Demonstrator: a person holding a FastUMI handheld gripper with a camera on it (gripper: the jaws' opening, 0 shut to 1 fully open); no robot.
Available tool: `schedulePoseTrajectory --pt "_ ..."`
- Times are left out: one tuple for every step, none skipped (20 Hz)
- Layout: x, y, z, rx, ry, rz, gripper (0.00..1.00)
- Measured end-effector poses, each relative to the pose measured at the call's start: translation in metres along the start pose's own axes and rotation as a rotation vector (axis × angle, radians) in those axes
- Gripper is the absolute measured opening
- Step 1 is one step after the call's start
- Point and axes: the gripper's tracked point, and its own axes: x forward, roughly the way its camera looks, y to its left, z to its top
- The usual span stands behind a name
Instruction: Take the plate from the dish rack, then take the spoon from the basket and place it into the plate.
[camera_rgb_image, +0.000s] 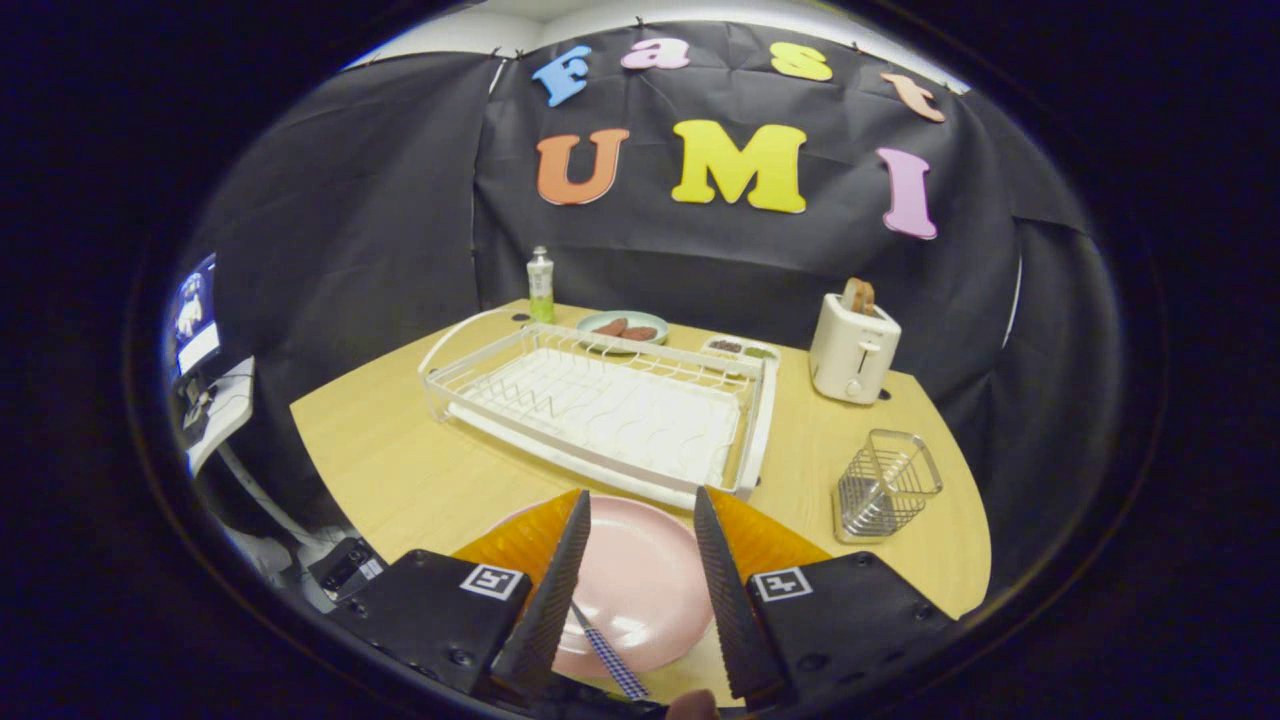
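A pink plate (640, 580) lies flat on the wooden table (400, 460), between my fingers and just in front of the white dish rack (752, 430). A spoon with a blue checked handle (610, 660) rests on the plate's near part, close against the inner side of the left finger; its bowl is hidden. My gripper (641, 494) is open, with the fingers spread above the plate and pressing on nothing. The rack holds no dishes. The wire basket (885, 485) stands beyond the right finger and looks empty.
A white toaster (853, 350) with toast in it stands behind the basket. A green bottle (540, 285), a pale plate with brown food (622, 328) and a small tray (740, 348) sit behind the rack. The table's front edge lies close under the fingers.
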Motion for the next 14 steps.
schedulePoseTrajectory --pt "-0.005 -0.005 0.007 0.006 -0.042 -0.027 0.69" --pt "-0.014 -0.012 0.015 0.016 -0.089 -0.056 0.73" --pt "-0.020 -0.015 0.022 0.029 -0.131 -0.077 0.76" --pt "-0.028 -0.017 0.026 0.046 -0.167 -0.093 0.84" --pt "-0.034 -0.018 0.028 0.061 -0.208 -0.105 0.92" --pt "-0.041 -0.020 0.029 0.072 -0.241 -0.126 0.97" --pt "-0.046 -0.021 0.027 0.077 -0.266 -0.143 1.00" --pt "-0.050 -0.020 0.026 0.083 -0.285 -0.153 1.00" --pt "-0.053 -0.017 0.023 0.093 -0.299 -0.157 1.00" --pt "-0.056 -0.014 0.021 0.103 -0.308 -0.158 1.00" --pt "-0.061 -0.011 0.018 0.111 -0.317 -0.155 1.00" --pt "-0.066 -0.008 0.017 0.110 -0.328 -0.157 1.00" --pt "-0.070 -0.008 0.017 0.108 -0.342 -0.164 1.00" --pt "-0.074 -0.006 0.018 0.102 -0.363 -0.174 1.00"
